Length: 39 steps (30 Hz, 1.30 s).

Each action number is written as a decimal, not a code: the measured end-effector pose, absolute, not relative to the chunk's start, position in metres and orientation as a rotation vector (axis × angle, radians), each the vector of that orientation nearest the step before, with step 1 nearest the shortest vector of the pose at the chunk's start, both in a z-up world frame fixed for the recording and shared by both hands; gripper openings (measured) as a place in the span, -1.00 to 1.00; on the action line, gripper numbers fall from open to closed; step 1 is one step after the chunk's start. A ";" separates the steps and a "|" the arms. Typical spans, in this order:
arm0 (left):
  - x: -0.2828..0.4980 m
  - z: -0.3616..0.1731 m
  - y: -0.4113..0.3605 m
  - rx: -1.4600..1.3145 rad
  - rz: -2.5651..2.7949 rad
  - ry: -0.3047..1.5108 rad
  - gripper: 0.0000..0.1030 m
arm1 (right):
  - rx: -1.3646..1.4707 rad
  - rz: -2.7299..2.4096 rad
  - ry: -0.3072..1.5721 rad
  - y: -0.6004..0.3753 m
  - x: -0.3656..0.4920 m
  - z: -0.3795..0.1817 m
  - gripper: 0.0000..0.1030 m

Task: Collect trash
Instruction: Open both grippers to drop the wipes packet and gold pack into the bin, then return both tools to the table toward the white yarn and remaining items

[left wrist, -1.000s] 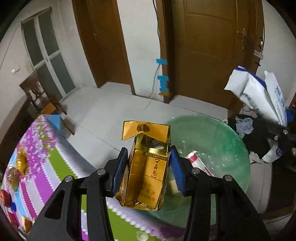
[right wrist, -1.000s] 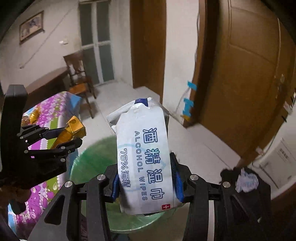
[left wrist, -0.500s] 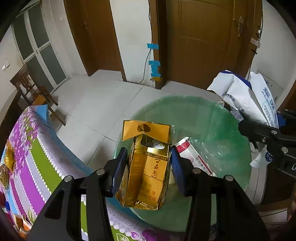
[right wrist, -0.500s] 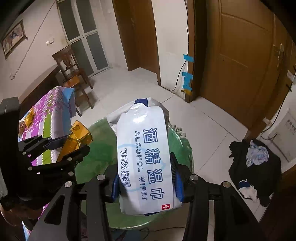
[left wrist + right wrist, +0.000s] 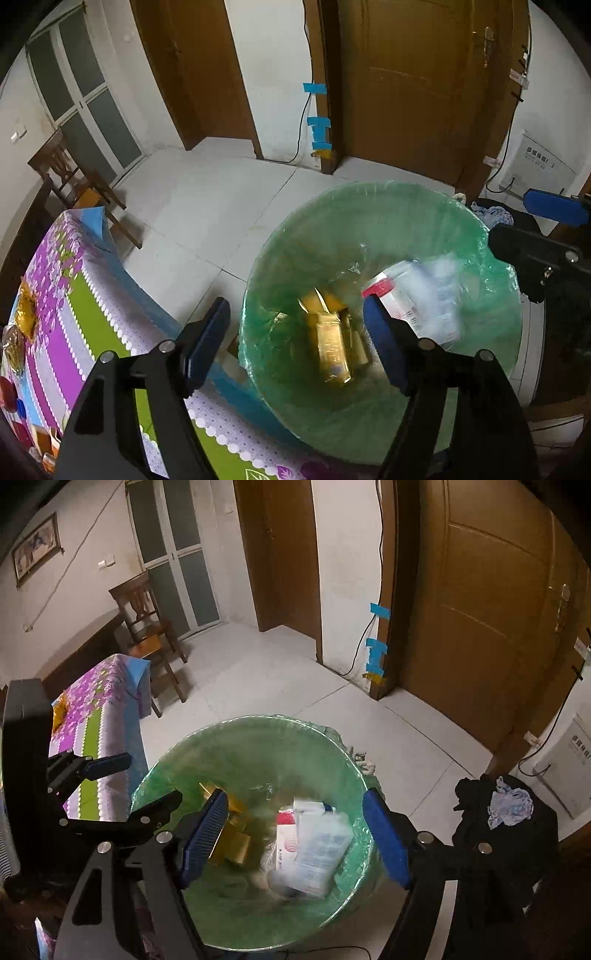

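Farthest left, the worktop [image 5: 92, 295] under its flowered cloth carried a few gold wrappers [image 5: 26, 314] and other small bits near its edge, and I judged these to be what remained to collect. My left gripper [image 5: 297, 341] hung above the rim of the bin [image 5: 369, 192], which was lined with a green bag. Its jaws had just been opening and stood wide apart with nothing between them. The gold cigarette pack [image 5: 332, 350] was below them inside the bin, blurred, so I took it to be falling or only just landed.

Further right, beside the gold pack, lay the white packet of wipes [image 5: 319, 843] against a red and white box [image 5: 286, 840], also blurred and well down in the bag. My right gripper [image 5: 295, 836] sat over the bin too, its jaws having just been opening, now spread with nothing held. In its view the left gripper showed at the left edge, between the worktop and the bin. To the far right a dark heap of clothes [image 5: 506, 834] lay on the floor by the door.

I judged the step in hand to be the drop itself, both pieces released together. The next move would call for lifting both grippers clear of the liner without snagging it, then swinging back to the worktop with jaws kept open for the wrappers there.
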State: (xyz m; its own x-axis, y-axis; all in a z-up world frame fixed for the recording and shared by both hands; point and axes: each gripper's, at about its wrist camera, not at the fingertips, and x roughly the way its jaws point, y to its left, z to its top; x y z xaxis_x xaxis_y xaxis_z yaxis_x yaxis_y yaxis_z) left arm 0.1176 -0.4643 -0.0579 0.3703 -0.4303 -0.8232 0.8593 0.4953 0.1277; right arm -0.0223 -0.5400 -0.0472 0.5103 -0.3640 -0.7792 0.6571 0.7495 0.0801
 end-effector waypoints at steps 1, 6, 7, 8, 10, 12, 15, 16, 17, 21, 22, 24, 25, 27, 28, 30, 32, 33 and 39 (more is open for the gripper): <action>0.118 -0.058 -0.463 0.613 -0.896 0.815 0.38 | 0.393 -0.636 0.828 -0.541 -0.024 -0.047 0.48; 0.115 -0.055 -0.461 0.614 -0.891 0.797 0.38 | 0.399 -0.645 0.828 -0.543 -0.030 -0.048 0.47; 0.113 -0.054 -0.461 0.615 -0.890 0.792 0.38 | 0.399 -0.646 0.828 -0.543 -0.031 -0.048 0.47; 0.113 -0.054 -0.460 0.616 -0.891 0.789 0.38 | 0.400 -0.645 0.829 -0.543 -0.032 -0.049 0.47; 0.113 -0.053 -0.460 0.620 -0.888 0.783 0.38 | 0.403 -0.647 0.832 -0.543 -0.035 -0.049 0.47; 0.113 -0.053 -0.458 0.626 -0.884 0.775 0.38 | 0.405 -0.639 0.831 -0.541 -0.035 -0.048 0.47; 0.111 -0.052 -0.457 0.627 -0.874 0.766 0.39 | 0.402 -0.636 0.828 -0.538 -0.035 -0.047 0.47; 0.111 -0.052 -0.455 0.623 -0.872 0.766 0.39 | 0.402 -0.636 0.827 -0.537 -0.035 -0.047 0.47; 0.111 -0.052 -0.454 0.620 -0.871 0.767 0.38 | 0.399 -0.639 0.824 -0.536 -0.035 -0.047 0.47; 0.110 -0.049 -0.450 0.619 -0.855 0.745 0.38 | 0.396 -0.644 0.807 -0.531 -0.039 -0.046 0.47; 0.110 -0.049 -0.449 0.619 -0.853 0.743 0.38 | 0.398 -0.646 0.803 -0.531 -0.040 -0.045 0.47; 0.109 -0.046 -0.443 0.614 -0.847 0.730 0.39 | 0.399 -0.654 0.782 -0.528 -0.043 -0.042 0.47; 0.108 -0.045 -0.439 0.610 -0.845 0.722 0.39 | 0.390 -0.655 0.758 -0.525 -0.046 -0.038 0.47; 0.108 -0.040 -0.432 0.596 -0.840 0.710 0.39 | 0.368 -0.655 0.719 -0.519 -0.050 -0.029 0.47; 0.110 -0.036 -0.426 0.585 -0.834 0.704 0.39 | 0.353 -0.659 0.696 -0.515 -0.051 -0.024 0.47; 0.112 -0.029 -0.415 0.563 -0.814 0.684 0.39 | 0.330 -0.668 0.646 -0.507 -0.054 -0.015 0.47; 0.115 -0.023 -0.404 0.542 -0.788 0.667 0.39 | 0.304 -0.678 0.600 -0.499 -0.056 -0.006 0.47; 0.116 -0.018 -0.395 0.524 -0.766 0.653 0.39 | 0.290 -0.683 0.578 -0.495 -0.058 -0.002 0.49; 0.129 0.003 -0.329 0.406 -0.606 0.575 0.46 | 0.166 -0.710 0.389 -0.449 -0.059 0.015 0.63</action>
State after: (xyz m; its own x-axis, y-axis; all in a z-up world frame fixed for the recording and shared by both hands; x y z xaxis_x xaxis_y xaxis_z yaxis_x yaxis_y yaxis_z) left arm 0.1293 -0.3287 0.0034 0.6753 -0.4144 -0.6102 0.6314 0.7523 0.1879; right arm -0.0592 -0.4492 0.0153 0.6905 -0.6015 -0.4018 0.6626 0.7488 0.0176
